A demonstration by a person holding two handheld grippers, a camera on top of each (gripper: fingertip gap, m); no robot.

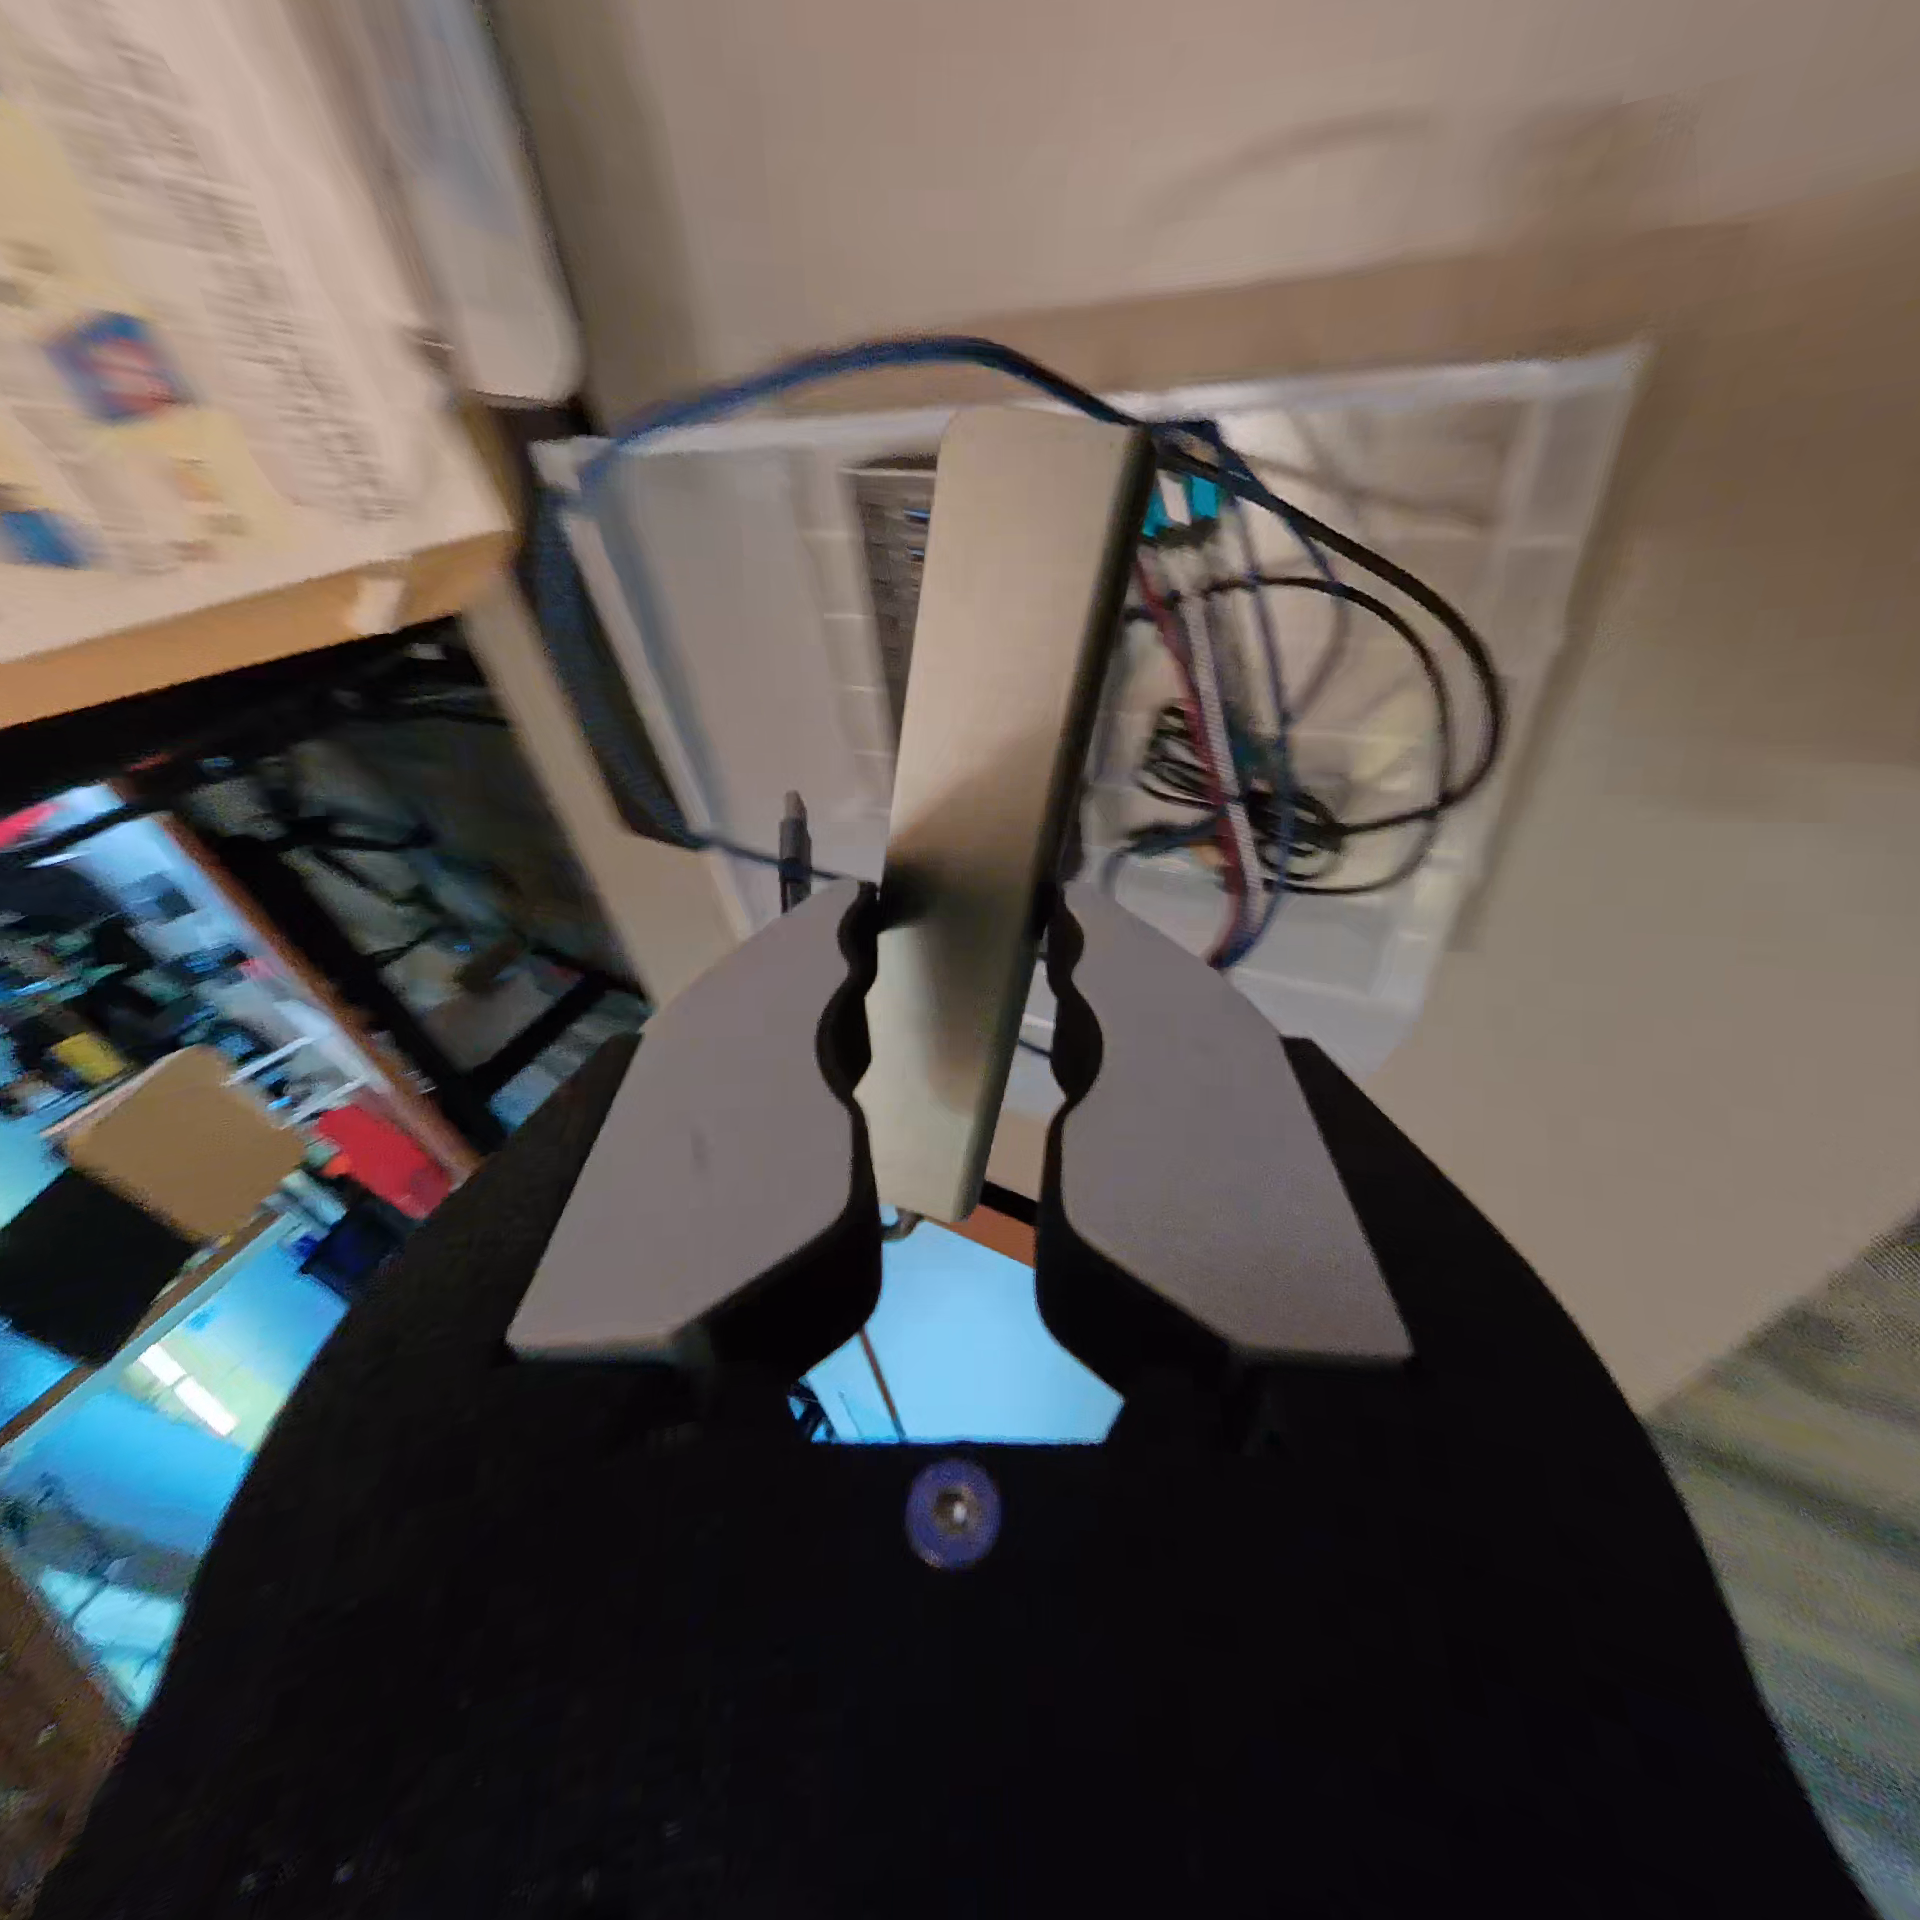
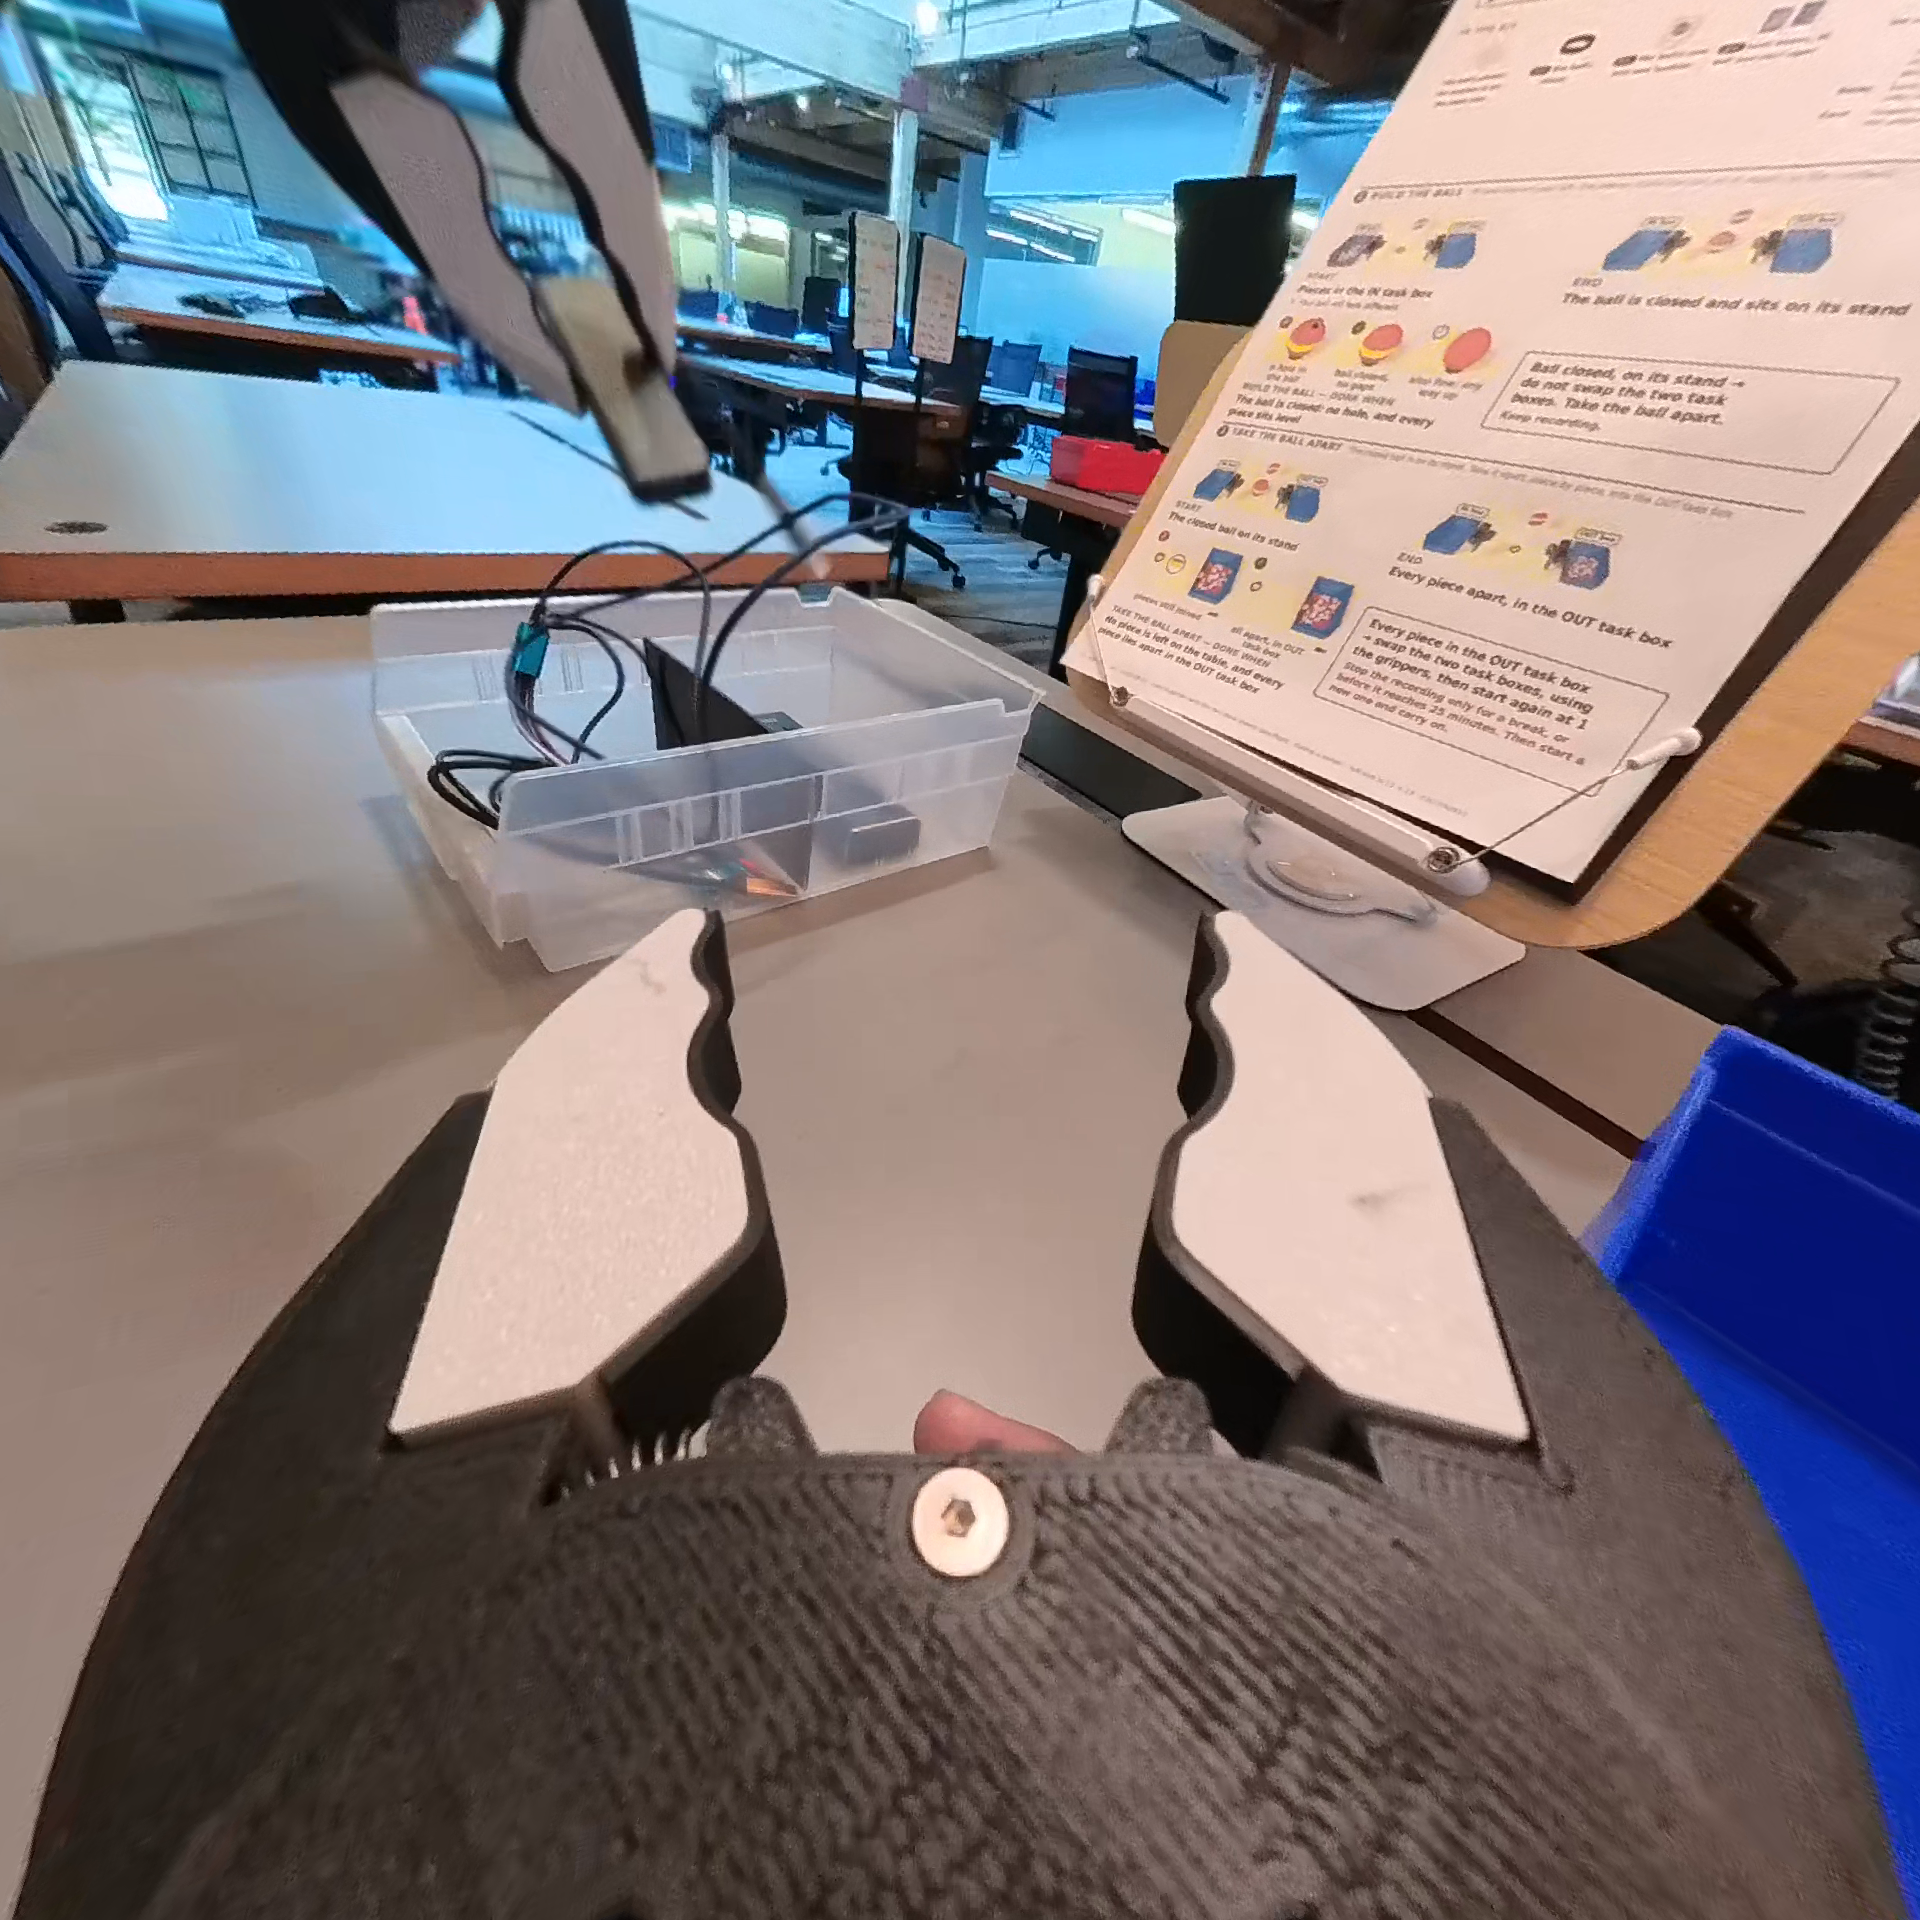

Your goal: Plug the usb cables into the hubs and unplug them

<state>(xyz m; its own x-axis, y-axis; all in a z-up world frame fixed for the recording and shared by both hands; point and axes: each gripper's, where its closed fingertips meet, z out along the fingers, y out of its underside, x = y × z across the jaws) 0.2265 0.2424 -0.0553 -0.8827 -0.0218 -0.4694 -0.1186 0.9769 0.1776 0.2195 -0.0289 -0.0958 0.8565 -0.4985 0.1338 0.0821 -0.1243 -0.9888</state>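
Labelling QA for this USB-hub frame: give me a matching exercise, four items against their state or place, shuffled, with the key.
Items:
1. left gripper
2. right gripper
3. flat grey slab-shaped USB hub
4. clear plastic bin

States or places:
A. open, nothing between its fingers, low over the table
B. on the table, tangled cables inside
C. shut on the hub
D. lifted in the air above the bin, a dark cable trailing from its far end

Pairs: 1-C, 2-A, 3-D, 4-B

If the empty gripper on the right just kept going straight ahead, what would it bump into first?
Probably the clear plastic bin holding cables. The right gripper is open over bare table, and the bin lies ahead, slightly left of its line. Depth is unclear, so it might graze the bin's near corner or pass beside it.
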